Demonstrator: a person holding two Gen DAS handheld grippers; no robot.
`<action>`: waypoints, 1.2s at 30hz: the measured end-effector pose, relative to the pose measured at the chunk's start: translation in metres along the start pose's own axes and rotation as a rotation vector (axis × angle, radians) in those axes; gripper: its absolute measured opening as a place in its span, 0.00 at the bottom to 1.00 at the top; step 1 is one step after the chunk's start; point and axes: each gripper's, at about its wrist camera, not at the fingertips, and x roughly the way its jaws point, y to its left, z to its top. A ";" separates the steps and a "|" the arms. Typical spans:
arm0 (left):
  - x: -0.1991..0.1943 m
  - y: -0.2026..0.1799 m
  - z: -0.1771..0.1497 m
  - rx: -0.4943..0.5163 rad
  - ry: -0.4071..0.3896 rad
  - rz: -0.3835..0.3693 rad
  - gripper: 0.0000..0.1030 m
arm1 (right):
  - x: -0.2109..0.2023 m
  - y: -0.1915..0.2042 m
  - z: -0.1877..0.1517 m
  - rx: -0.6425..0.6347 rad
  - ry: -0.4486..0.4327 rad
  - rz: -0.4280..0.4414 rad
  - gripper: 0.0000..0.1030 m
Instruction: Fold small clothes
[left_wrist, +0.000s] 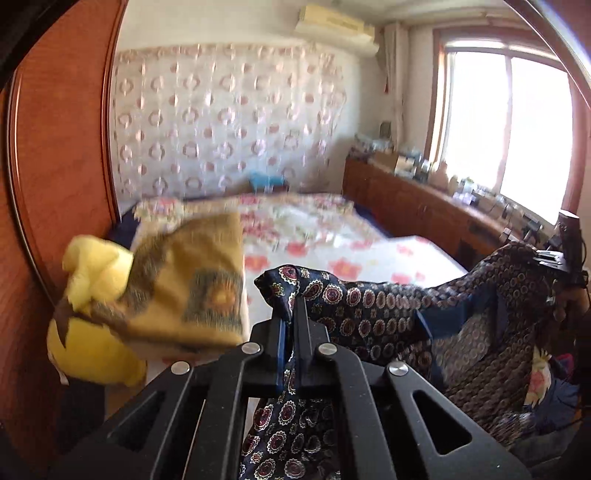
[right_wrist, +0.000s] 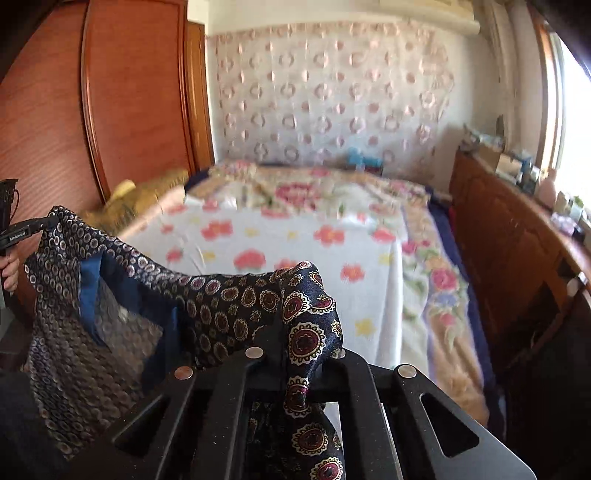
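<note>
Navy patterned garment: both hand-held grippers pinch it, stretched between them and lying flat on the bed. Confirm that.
Not flat on the bed. The navy patterned garment hangs in the air, strung between the left hand-held gripper and the right hand-held gripper, above the floral bed. The right wrist view shows this.

Garment (right_wrist: 306, 332): glossy satin-like cloth, navy with medallion print, thin, translucent against light. Left gripper (left_wrist: 290, 321): matt black plastic, bright metal rivets. Wardrobe (left_wrist: 62, 147): polished reddish wood. Bedsheet (right_wrist: 295, 243): matt floral cloth.

Garment (left_wrist: 388, 306) strung between both grippers above bed (left_wrist: 369, 254); pillow (left_wrist: 177, 291) left, cabinet (left_wrist: 424, 206) right.
</note>
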 end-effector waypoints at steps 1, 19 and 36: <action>-0.013 -0.005 0.009 0.018 -0.034 -0.004 0.04 | -0.013 0.001 0.008 -0.011 -0.018 0.006 0.05; -0.034 0.044 0.138 0.047 -0.240 0.146 0.04 | -0.125 0.000 0.157 -0.168 -0.261 -0.116 0.05; 0.146 0.079 0.042 -0.039 0.176 0.126 0.48 | 0.124 0.018 0.122 -0.013 0.178 -0.182 0.27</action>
